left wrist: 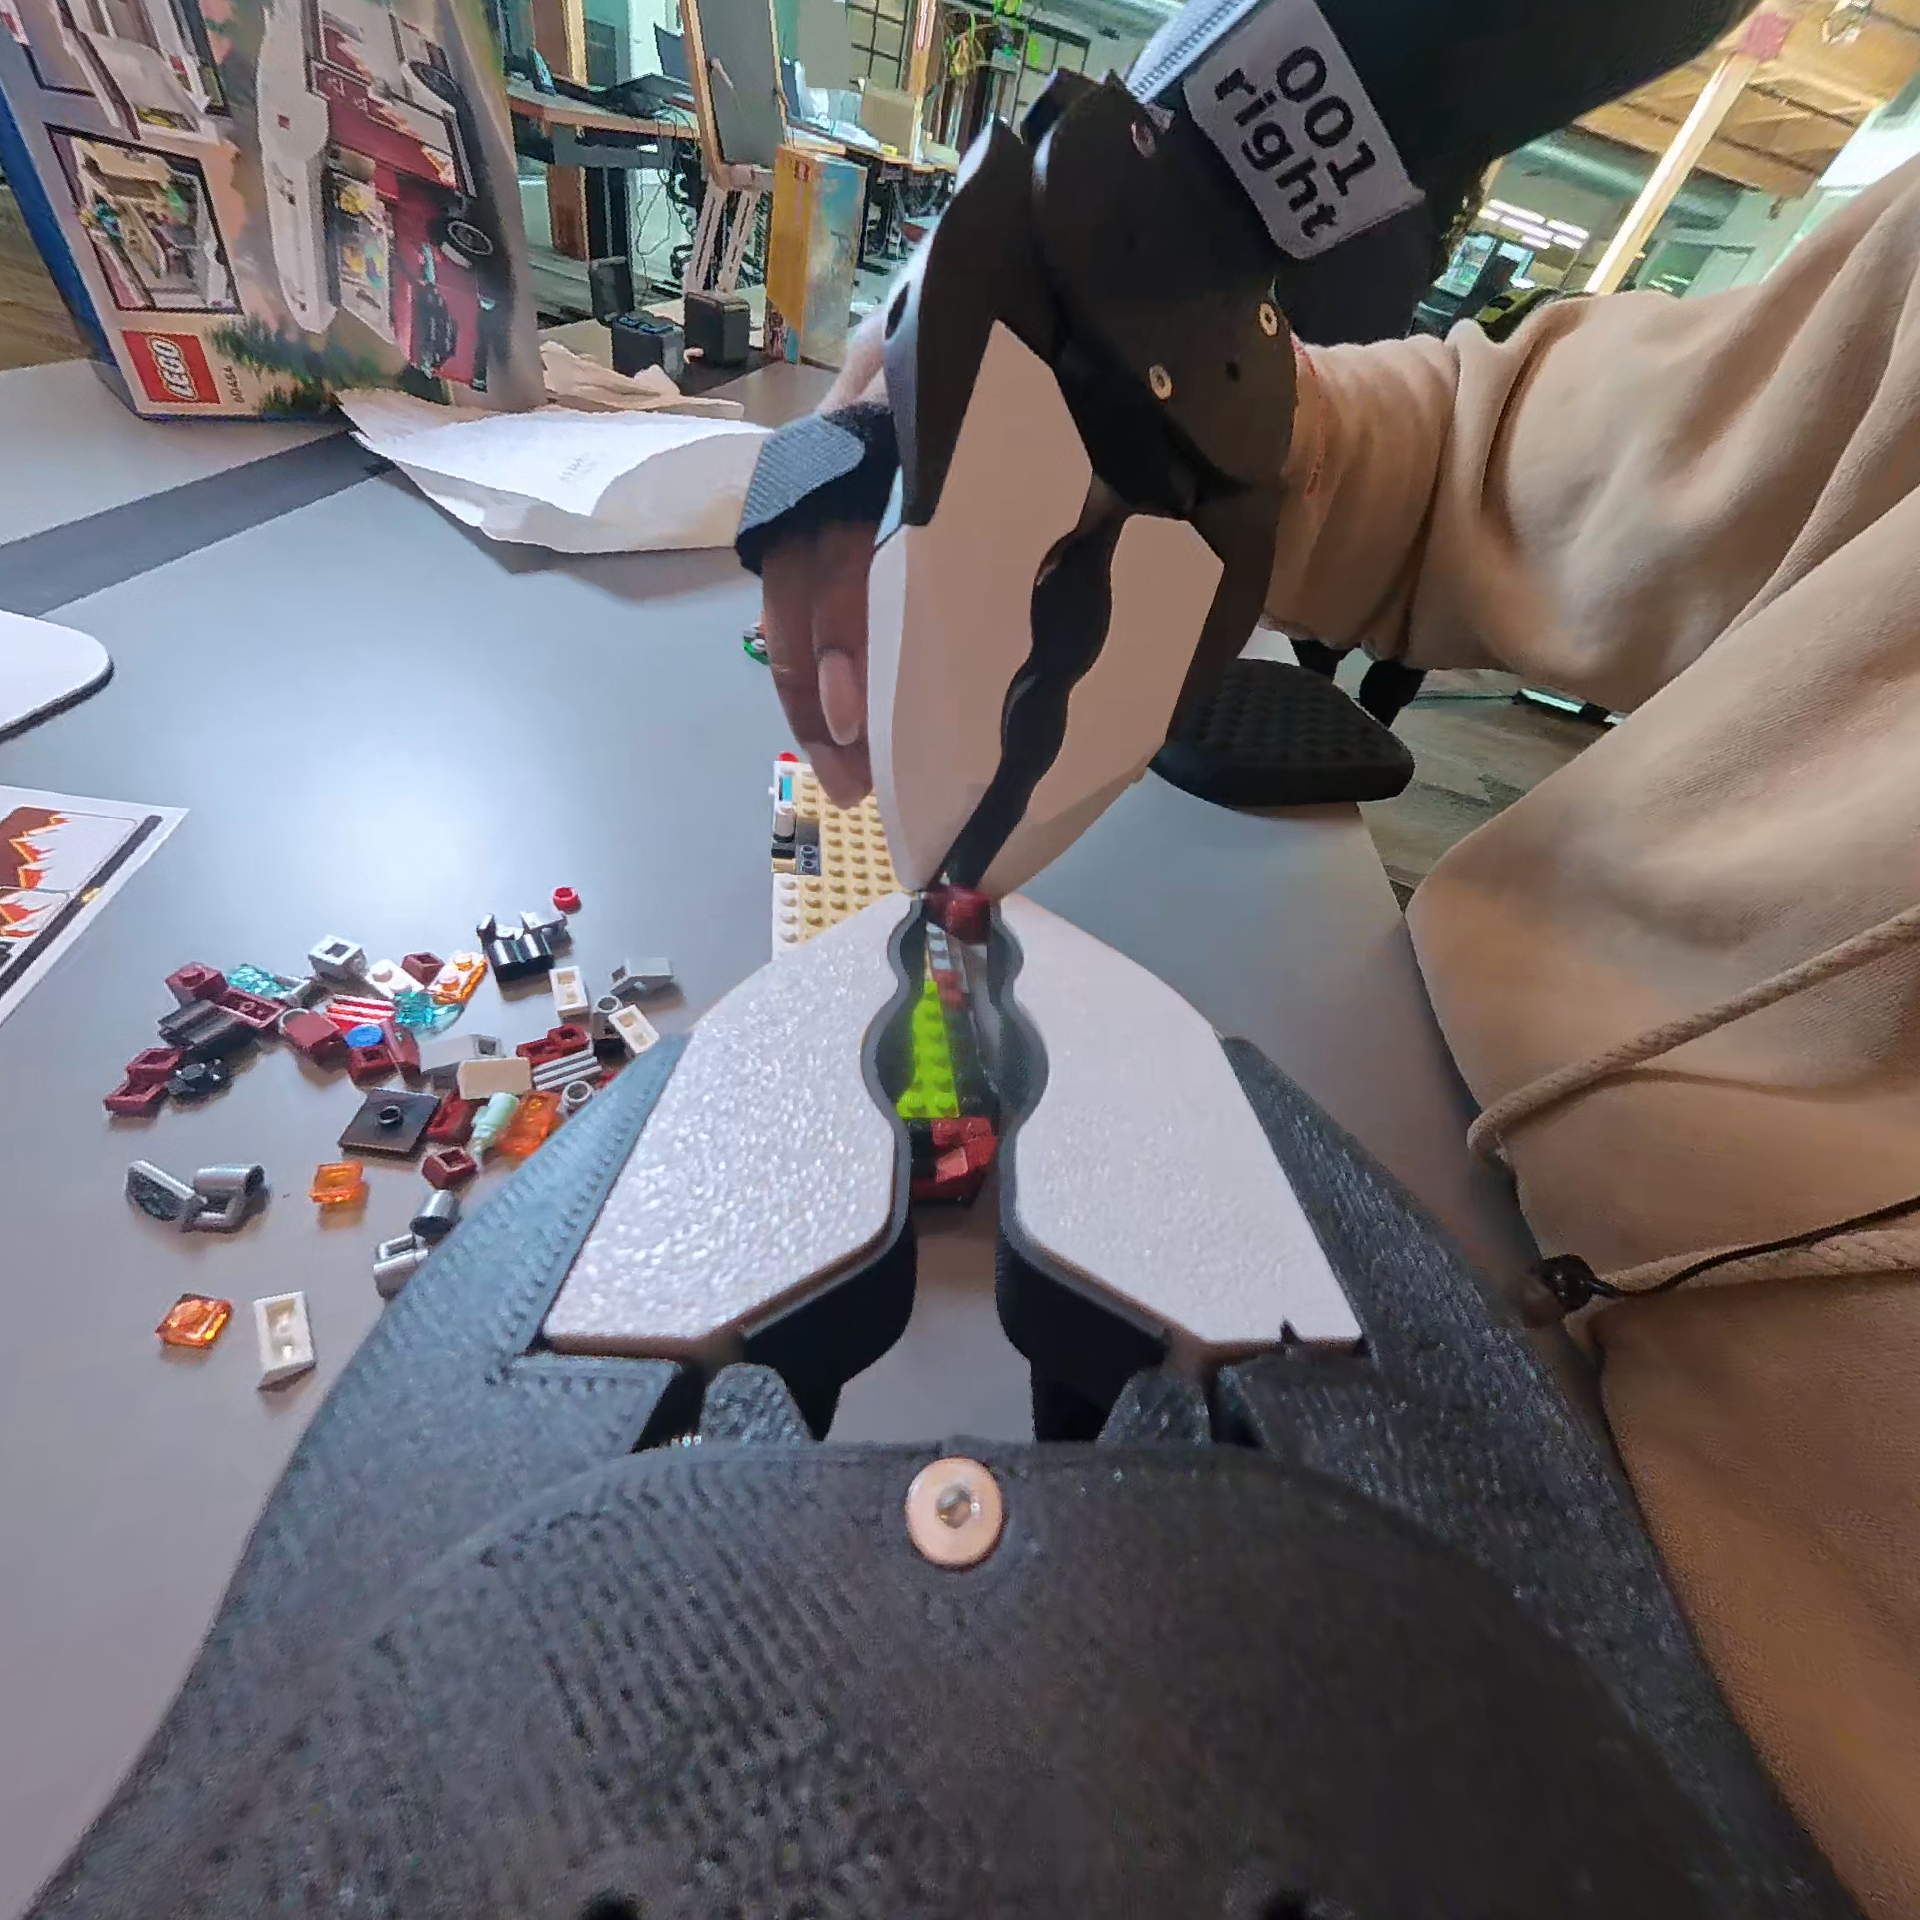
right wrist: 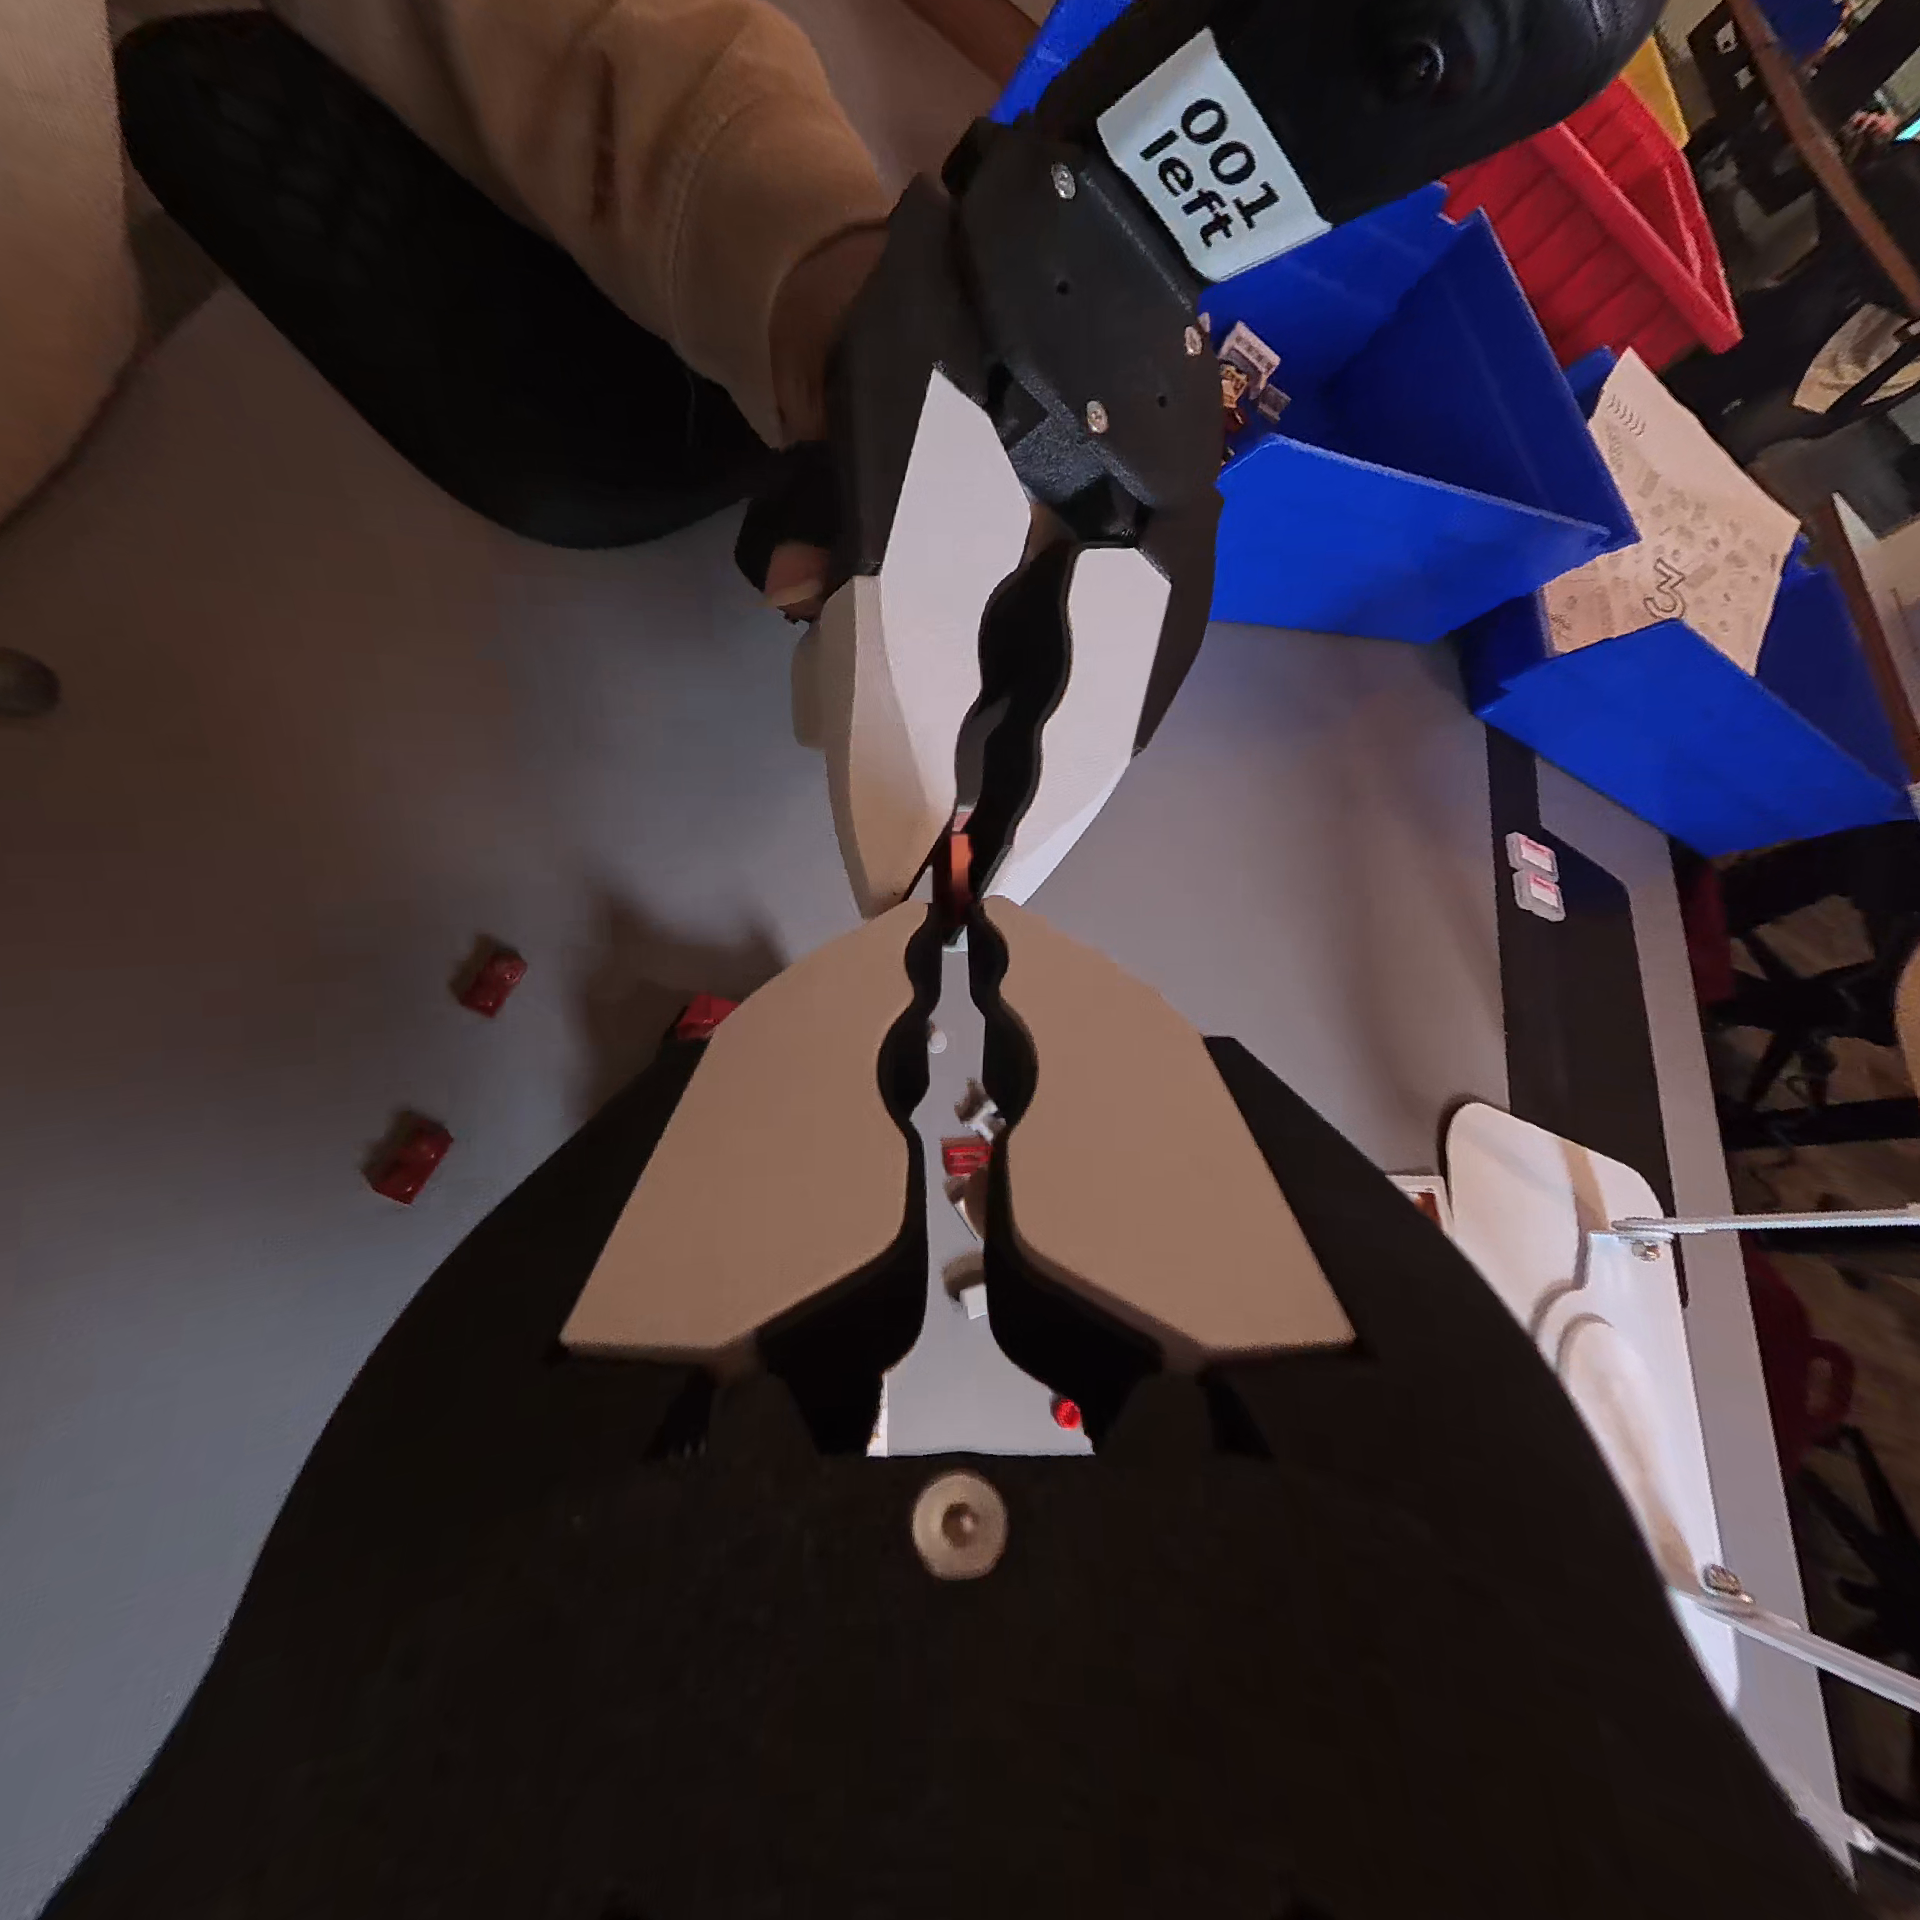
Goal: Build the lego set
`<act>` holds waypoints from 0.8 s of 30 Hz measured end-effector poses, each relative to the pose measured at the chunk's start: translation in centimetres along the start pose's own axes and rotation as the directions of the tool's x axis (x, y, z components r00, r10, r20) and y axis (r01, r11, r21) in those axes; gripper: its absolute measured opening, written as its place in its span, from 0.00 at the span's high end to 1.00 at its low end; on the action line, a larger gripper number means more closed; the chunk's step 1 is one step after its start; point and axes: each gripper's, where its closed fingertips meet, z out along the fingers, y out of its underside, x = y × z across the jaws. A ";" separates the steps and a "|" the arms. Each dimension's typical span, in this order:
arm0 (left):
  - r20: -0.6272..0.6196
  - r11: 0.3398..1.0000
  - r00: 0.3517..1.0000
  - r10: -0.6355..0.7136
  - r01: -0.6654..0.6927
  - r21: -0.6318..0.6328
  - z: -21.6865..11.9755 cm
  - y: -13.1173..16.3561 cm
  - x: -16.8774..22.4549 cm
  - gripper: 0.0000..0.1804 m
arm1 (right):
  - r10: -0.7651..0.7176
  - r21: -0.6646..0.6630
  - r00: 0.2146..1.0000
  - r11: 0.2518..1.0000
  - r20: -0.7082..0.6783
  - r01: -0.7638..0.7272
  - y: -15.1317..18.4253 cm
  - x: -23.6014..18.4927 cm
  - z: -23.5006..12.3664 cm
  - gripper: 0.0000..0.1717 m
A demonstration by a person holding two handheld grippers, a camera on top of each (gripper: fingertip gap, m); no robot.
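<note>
Two grippers met tip to tip on one dark red brick (left wrist: 958,912)

The brick is pinched by the narrow fingers of the left gripper (left wrist: 951,914) and the right gripper (left wrist: 954,881) — above the tan baseplate (left wrist: 831,847); loose bricks (left wrist: 395,1049) are scattered left of the baseplate on the bench (left wrist: 416,665).

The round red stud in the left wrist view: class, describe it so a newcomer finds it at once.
Start at the grey table and find the brick pile left of the tan plate. Look at the pile's far edge, nearest that plate. The red stud sits alone there, tiny and round, unlike the square dark-red bricks.
</note>
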 end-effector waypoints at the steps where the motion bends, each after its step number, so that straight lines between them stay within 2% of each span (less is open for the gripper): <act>1: -0.001 1.000 1.000 -0.002 0.002 0.002 0.0 0.0 0.0 0.94 | -0.003 -0.001 1.000 1.000 -0.014 0.003 0.0 0.0 -0.1 0.98; 4: -0.028 0.999 0.999 -0.044 0.044 0.011 -0.1 -0.1 0.1 0.90 | -0.038 -0.038 0.994 0.999 -0.099 0.034 0.3 0.5 -0.5 0.98; 8: -0.073 0.976 0.975 -0.208 0.212 0.056 -0.4 -0.8 -0.1 0.88 | -0.190 -0.147 0.952 0.977 -0.239 0.158 0.9 0.7 -1.1 0.98; 11: -0.080 0.947 0.945 -0.316 0.320 0.041 0.0 -0.4 -0.5 0.86 | -0.331 -0.251 0.889 0.933 -0.316 0.258 1.1 0.4 -1.1 0.98; 14: -0.097 0.937 0.934 -0.343 0.348 0.034 0.2 -0.3 -0.1 0.89 | -0.447 -0.338 0.829 0.879 -0.335 0.336 1.1 -0.1 -0.9 0.98; 16: -0.074 0.943 0.942 -0.328 0.331 0.022 0.4 0.0 -0.2 0.95 | -0.488 -0.367 0.808 0.855 -0.330 0.366 1.0 -0.5 -0.7 0.98; 18: -0.071 0.950 0.948 -0.310 0.312 0.011 0.4 0.0 0.0 0.96 | -0.510 -0.379 0.793 0.842 -0.332 0.383 0.9 -0.7 -0.8 0.98; 20: -0.053 0.971 0.970 -0.237 0.237 -0.015 0.6 0.3 0.4 0.96 | -0.429 -0.334 0.845 0.885 -0.320 0.324 1.0 -1.2 -0.9 0.98; 22: -0.016 0.995 0.995 -0.094 0.093 -0.048 0.8 0.6 0.8 0.96 | -0.227 -0.236 0.935 0.958 -0.272 0.164 1.1 -1.9 -1.2 0.96; 24: 0.036 0.995 0.997 0.063 -0.060 -0.081 0.9 0.8 1.0 0.96 | 0.007 -0.138 0.981 0.990 -0.194 -0.034 1.1 -2.5 -1.7 0.92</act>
